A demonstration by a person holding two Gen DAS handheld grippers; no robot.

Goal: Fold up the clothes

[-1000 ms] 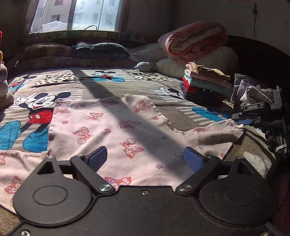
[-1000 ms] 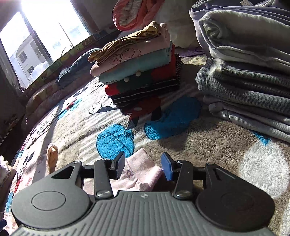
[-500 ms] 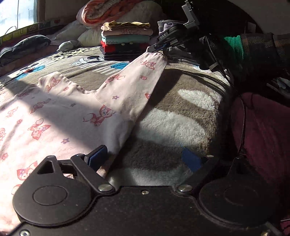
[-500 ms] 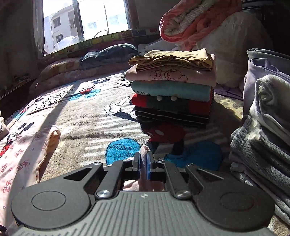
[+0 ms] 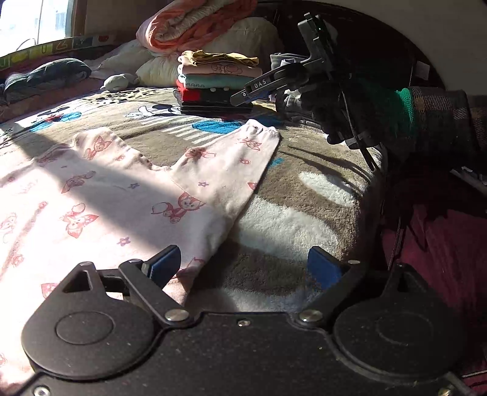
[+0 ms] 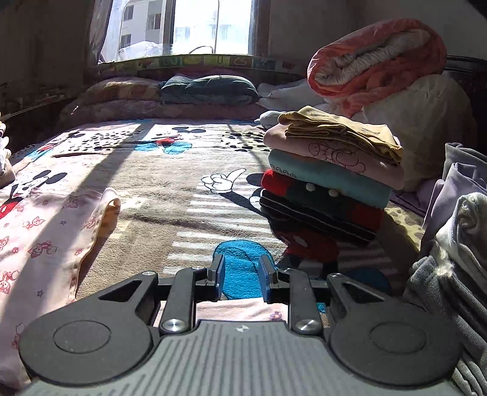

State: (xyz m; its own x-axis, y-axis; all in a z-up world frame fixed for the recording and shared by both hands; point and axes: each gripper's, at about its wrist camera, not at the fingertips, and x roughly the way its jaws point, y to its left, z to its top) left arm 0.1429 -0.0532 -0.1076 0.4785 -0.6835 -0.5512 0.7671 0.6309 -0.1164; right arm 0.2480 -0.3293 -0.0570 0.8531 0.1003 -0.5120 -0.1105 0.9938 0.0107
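Pink garment [image 5: 127, 195] flat on blanket, edge btwn open left gripper [image 5: 243, 268] fingers.

A home bedroom: a bed [image 6: 170, 182] under a cartoon-mouse blanket, pillows [image 6: 426, 128] and a rolled quilt [image 6: 374, 58] at the far right, a sunlit window [image 6: 194, 27] beyond.

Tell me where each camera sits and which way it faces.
Left wrist: on the open left gripper, low over the pink garment, facing the right gripper and gloved hand.
Right wrist: on the open right gripper, above the garment's cuff, facing the window.
Shared: garment, folded stack, blanket.
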